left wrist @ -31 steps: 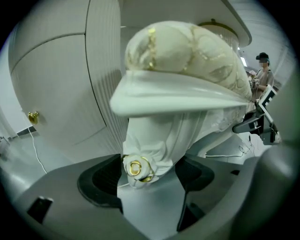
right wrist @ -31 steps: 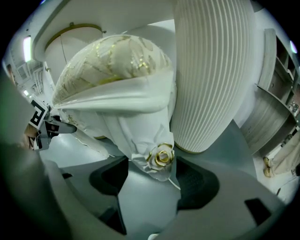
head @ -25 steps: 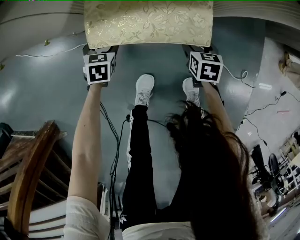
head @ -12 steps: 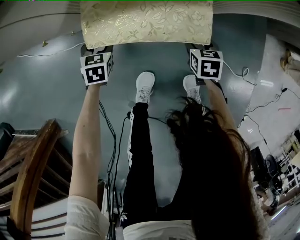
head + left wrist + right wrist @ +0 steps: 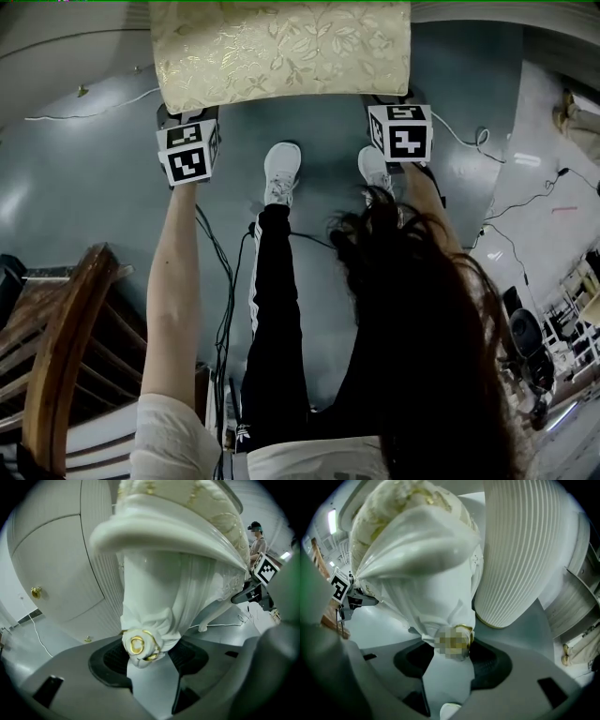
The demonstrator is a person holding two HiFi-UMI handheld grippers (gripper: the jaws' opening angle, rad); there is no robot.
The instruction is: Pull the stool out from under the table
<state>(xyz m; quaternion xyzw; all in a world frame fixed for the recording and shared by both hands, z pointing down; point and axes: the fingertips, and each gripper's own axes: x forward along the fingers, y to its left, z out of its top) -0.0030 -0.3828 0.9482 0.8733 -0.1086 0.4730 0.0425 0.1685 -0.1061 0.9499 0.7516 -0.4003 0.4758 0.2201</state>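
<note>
The stool has a gold-patterned cushion (image 5: 281,47) and white carved legs, and it stands at the top of the head view. My left gripper (image 5: 185,117) reaches under its front left corner and my right gripper (image 5: 394,101) under its front right corner. In the left gripper view the jaws have just been closing, and my left gripper (image 5: 150,660) is shut on a white leg (image 5: 154,602) at its gold-ringed knob. My right gripper (image 5: 452,660) has closed the same way on the other front leg (image 5: 436,602).
A white fluted column (image 5: 520,550) stands close behind the right leg, and a white cabinet front with gold knobs (image 5: 51,550) behind the left. A wooden chair (image 5: 56,356) is at lower left. Cables (image 5: 525,206) cross the grey floor. The person's white shoes (image 5: 281,173) stand between the grippers.
Both grippers stay at the stool's front corners. The whole head view has shifted slightly to the left and up.
</note>
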